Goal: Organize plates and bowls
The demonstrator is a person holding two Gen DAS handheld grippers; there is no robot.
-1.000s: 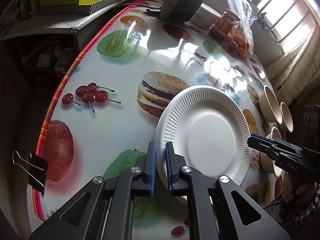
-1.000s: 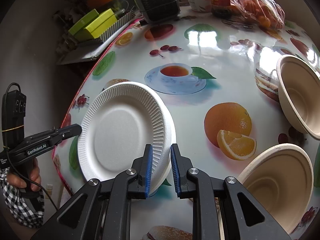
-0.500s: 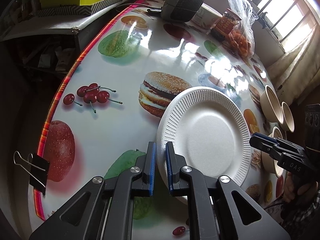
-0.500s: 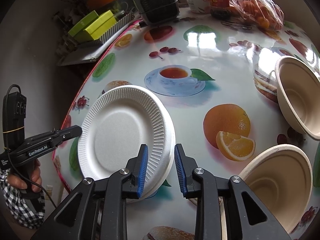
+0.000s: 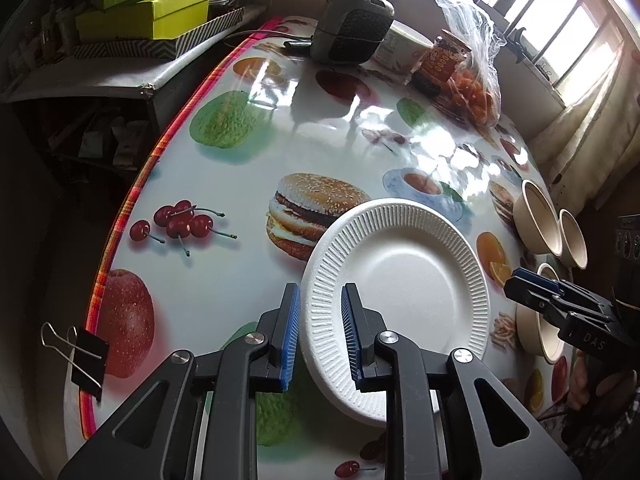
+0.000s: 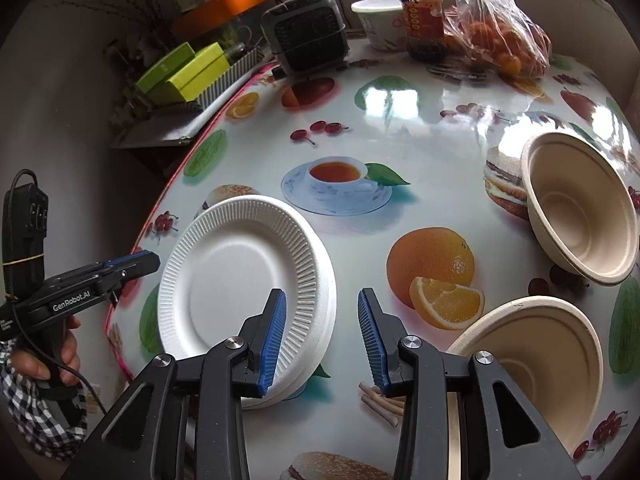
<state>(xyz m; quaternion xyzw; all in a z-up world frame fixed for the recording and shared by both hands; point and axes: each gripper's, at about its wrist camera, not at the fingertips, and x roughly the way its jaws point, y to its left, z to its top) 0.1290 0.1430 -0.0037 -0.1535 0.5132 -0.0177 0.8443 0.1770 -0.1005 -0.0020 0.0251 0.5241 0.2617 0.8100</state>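
A white plate (image 5: 400,280) lies flat on a table (image 5: 240,280) printed with fruit, near its edge. The left gripper (image 5: 318,336) and right gripper (image 6: 322,336) straddle opposite rims, jaws opening, pads clear of the rim. Three tan bowls (image 6: 580,208) sit to the plate's right.
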